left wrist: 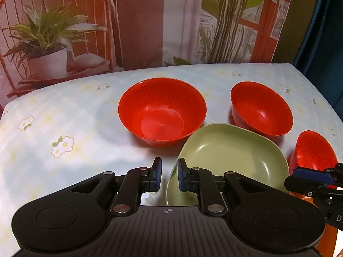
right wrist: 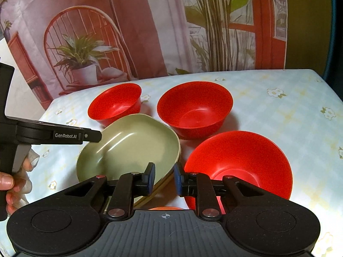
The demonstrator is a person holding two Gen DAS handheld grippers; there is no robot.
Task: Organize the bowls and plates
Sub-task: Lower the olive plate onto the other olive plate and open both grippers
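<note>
A pale green deep plate (left wrist: 229, 160) hangs tilted just above the table, held at both sides. My left gripper (left wrist: 169, 174) straddles its left rim, one pad inside and one outside, shut on it. My right gripper (right wrist: 164, 178) grips the opposite rim of the green plate (right wrist: 128, 147) the same way. Three red bowls stand upright around it. In the left wrist view they are a large one (left wrist: 161, 111), a second (left wrist: 261, 108) and a third (left wrist: 313, 150) at the right edge. In the right wrist view they sit at the back left (right wrist: 115, 103), back middle (right wrist: 195, 109) and near right (right wrist: 238, 167).
A floral pale blue tablecloth (left wrist: 64, 117) covers the table, with bare room on its left half. An orange dish (right wrist: 165, 208) peeks out under the green plate. A person's hand (right wrist: 8, 182) holds the left tool's housing (right wrist: 64, 136). A printed backdrop hangs behind the far edge.
</note>
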